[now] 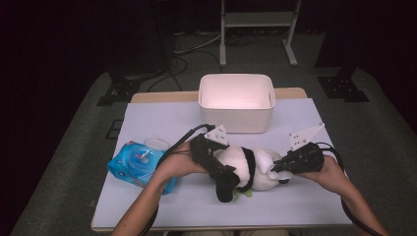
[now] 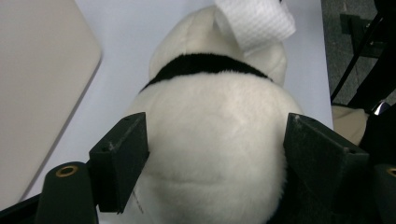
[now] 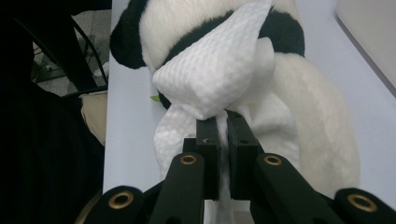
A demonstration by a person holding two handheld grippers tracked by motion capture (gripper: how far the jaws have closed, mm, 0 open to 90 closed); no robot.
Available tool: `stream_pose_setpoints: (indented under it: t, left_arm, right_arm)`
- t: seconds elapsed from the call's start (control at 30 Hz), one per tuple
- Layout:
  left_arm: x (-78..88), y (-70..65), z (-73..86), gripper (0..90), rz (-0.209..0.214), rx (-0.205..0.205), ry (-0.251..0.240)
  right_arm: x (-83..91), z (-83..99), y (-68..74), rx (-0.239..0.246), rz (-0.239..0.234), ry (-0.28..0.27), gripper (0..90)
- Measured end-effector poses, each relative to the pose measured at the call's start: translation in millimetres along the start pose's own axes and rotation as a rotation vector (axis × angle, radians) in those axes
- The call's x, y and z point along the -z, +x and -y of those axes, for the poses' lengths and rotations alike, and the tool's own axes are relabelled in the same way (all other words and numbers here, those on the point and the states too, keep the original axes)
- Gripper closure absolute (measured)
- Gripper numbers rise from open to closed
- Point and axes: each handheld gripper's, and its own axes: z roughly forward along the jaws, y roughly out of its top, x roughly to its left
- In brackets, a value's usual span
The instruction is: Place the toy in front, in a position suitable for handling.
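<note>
A blue wipes pack lies at the bench's left. The left claw straddles the panda plush mid-bench, pads apparently not squeezing. The right claw pinches a white wipe against it (wiping seems underway). Next: steady the plush, then rub.

A pale lilac sheet covers the tabletop, with the light wooden table peeking out along the far edge. Grey carpet spreads around it, and the light pools in the middle while the room beyond drops into near black. At the back, a white metal stand plants its two feet on the floor, dark cables snake across the carpet, and black stand bases sit off at both sides.
</note>
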Motion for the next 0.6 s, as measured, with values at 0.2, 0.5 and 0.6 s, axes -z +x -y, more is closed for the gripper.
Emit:
stream_pose_setpoints:
  t: [0.2,0.5,0.6]
  left_arm:
    - [-4.9,-10.5,9.2,23.6,0.009,0.001,-0.031]
    - [-11.1,-19.0,18.0,23.6,0.001,0.008,-0.091]
    - [-12.1,-21.0,18.4,23.6,-0.008,0.004,-0.09]
  right_arm:
    - [-13.3,-21.7,14.2,0.077,0.003,0.026,84.7]
    - [-36.5,-45.9,19.4,0.129,-0.045,-0.005,84.6]
    - [-37.8,-48.1,20.7,0.139,-0.046,-0.002,84.7]
